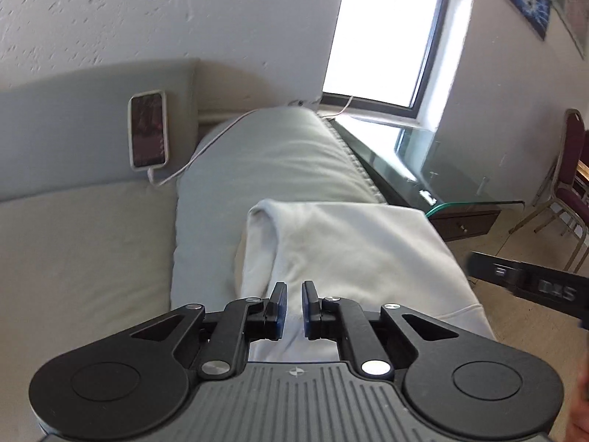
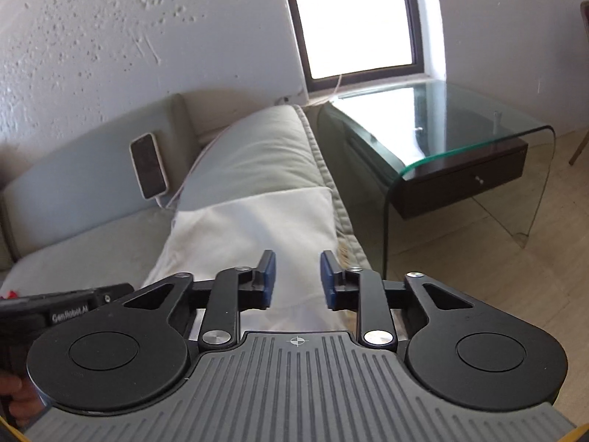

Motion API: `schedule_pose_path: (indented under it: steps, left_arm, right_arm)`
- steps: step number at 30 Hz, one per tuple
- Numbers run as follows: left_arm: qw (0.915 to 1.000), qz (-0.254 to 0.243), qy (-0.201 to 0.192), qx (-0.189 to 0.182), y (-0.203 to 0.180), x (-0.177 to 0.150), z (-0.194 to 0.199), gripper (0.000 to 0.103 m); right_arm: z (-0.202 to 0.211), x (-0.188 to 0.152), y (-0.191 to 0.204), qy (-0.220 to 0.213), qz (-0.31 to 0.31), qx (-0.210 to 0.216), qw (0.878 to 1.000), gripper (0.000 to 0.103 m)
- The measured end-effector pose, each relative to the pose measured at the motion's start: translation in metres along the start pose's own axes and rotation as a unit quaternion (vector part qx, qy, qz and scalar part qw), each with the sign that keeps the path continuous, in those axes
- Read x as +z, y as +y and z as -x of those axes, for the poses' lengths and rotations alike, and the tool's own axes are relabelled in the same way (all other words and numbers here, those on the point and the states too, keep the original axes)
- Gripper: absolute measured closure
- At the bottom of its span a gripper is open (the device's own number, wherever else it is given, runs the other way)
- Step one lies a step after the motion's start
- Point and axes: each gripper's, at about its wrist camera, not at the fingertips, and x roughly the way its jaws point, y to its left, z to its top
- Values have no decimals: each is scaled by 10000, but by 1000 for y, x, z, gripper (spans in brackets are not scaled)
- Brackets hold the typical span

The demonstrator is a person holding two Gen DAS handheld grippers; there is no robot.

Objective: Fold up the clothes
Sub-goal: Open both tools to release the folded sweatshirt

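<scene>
A white folded garment (image 1: 349, 243) lies lengthwise on the sofa's padded arm (image 1: 276, 154); one long edge is rolled over on its left. My left gripper (image 1: 294, 294) hovers over the garment's near end. Its pads stand a narrow gap apart with nothing pinched between them. In the right wrist view the same garment (image 2: 265, 221) lies under my right gripper (image 2: 298, 269), whose blue pads stand well apart and hold nothing. The left gripper's body (image 2: 66, 309) shows at the lower left there. The right gripper's body (image 1: 533, 287) shows at the right edge of the left wrist view.
A phone (image 1: 148, 129) on a white cable leans against the sofa back. A glass side table (image 2: 460, 121) with a dark drawer stands just right of the sofa arm, under a bright window (image 2: 360, 18). A chair (image 1: 567, 184) stands at the far right on the tiled floor.
</scene>
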Motion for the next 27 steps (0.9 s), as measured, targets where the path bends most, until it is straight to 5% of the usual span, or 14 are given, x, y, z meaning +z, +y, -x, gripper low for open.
schedule_pose_path:
  steps: [5, 7, 9, 12, 15, 17, 19, 21, 24, 27]
  left_arm:
    - [9964, -79, 756, 367, 1, 1, -62, 92]
    - [9953, -182, 882, 351, 4, -2, -68, 91]
    - [9951, -154, 901, 368, 9, 1, -58, 90]
    - [9951, -67, 921, 352, 15, 5, -39, 91]
    - [9959, 85, 879, 189, 16, 6, -13, 90]
    - [9966, 80, 812, 74, 8, 5, 7, 87]
    - [9972, 21, 751, 59, 1, 3, 28, 70]
    - [9975, -54, 692, 112, -4, 0, 47, 51]
    - [9977, -51, 653, 166, -5, -2, 76, 28]
    - [9979, 197, 601, 112, 3, -3, 99, 19]
  right_arm:
    - [-77, 17, 19, 483, 70, 295, 9984, 73]
    - [-95, 13, 19, 659, 62, 154, 9977, 89]
    - [-96, 11, 8, 553, -121, -128, 9983, 102]
    - [-73, 16, -15, 135, -421, -804, 9958, 94]
    - [-41, 23, -35, 236, -782, -878, 9928, 94]
    - [-17, 23, -32, 381, -822, -720, 9933, 87]
    - [8, 22, -24, 513, -737, -560, 9944, 47]
    - [29, 19, -8, 595, -506, -415, 9961, 31]
    - [60, 13, 15, 599, -280, -267, 9975, 19]
    - [86, 9, 31, 576, -205, -177, 9980, 13]
